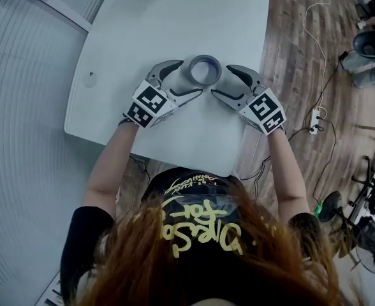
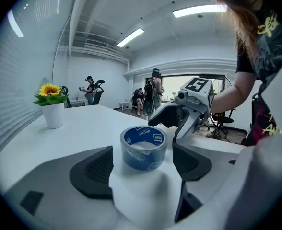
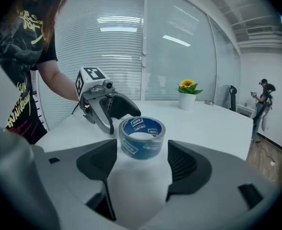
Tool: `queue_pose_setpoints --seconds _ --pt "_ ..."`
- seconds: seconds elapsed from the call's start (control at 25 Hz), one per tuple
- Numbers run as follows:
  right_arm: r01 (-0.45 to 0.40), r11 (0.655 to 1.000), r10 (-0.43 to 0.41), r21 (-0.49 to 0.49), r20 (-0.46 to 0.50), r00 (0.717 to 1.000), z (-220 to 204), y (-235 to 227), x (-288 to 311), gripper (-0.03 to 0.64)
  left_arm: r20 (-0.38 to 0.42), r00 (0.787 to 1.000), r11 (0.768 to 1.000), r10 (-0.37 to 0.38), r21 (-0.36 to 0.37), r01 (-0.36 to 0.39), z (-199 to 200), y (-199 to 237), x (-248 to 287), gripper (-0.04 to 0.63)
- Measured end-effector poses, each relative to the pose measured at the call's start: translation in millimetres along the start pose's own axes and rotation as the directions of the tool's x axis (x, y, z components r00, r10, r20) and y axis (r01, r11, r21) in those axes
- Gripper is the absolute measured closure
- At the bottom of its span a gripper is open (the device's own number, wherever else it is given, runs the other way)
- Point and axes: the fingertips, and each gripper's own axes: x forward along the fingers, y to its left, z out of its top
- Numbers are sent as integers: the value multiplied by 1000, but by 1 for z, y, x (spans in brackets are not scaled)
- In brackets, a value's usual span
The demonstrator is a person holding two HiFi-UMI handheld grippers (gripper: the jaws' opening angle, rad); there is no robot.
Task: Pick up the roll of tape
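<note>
Left gripper view shows, far on the left of the smooth white table (image 2: 88, 121), a small white plant pot (image 2: 53, 115) holding a yellow sunflower with green leaves (image 2: 50, 91); in the right gripper view the same pot (image 3: 187, 100) stands far back on the right. In the head view the left gripper (image 1: 192, 77), grey-shelled with a black-and-white marker cube, reaches in from the left, its forearm bare and angled inward. Its two dark ribbed pads (image 2: 95, 169) stand wide apart, one on each side of the roll of clear tape on a blue printed core (image 2: 143, 147), neither pressing on it. The roll (image 1: 205, 71) lies flat on the table, hole up, between the two grippers near the table's near edge. The right gripper (image 1: 220, 81) mirrors the left from the right side, pointing inward and downward. Its pads (image 3: 182, 164) are likewise spread, the roll (image 3: 142, 137) between them with a gap on both sides.
</note>
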Motion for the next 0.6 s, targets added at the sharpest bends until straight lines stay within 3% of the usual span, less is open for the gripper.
queue_pose_setpoints --seconds 0.24,0.32,0.6 --pt "-54 998 53 33 36 998 8 0 9 305 -127 992 999 -4 31 8 -8 -5 12 223" --pt "-68 997 67 36 24 997 7 2 13 305 -169 986 998 6 55 3 -11 -5 16 258" --pt "-63 998 63 27 -19 998 5 1 19 305 -205 979 995 10 99 11 -12 -4 20 258"
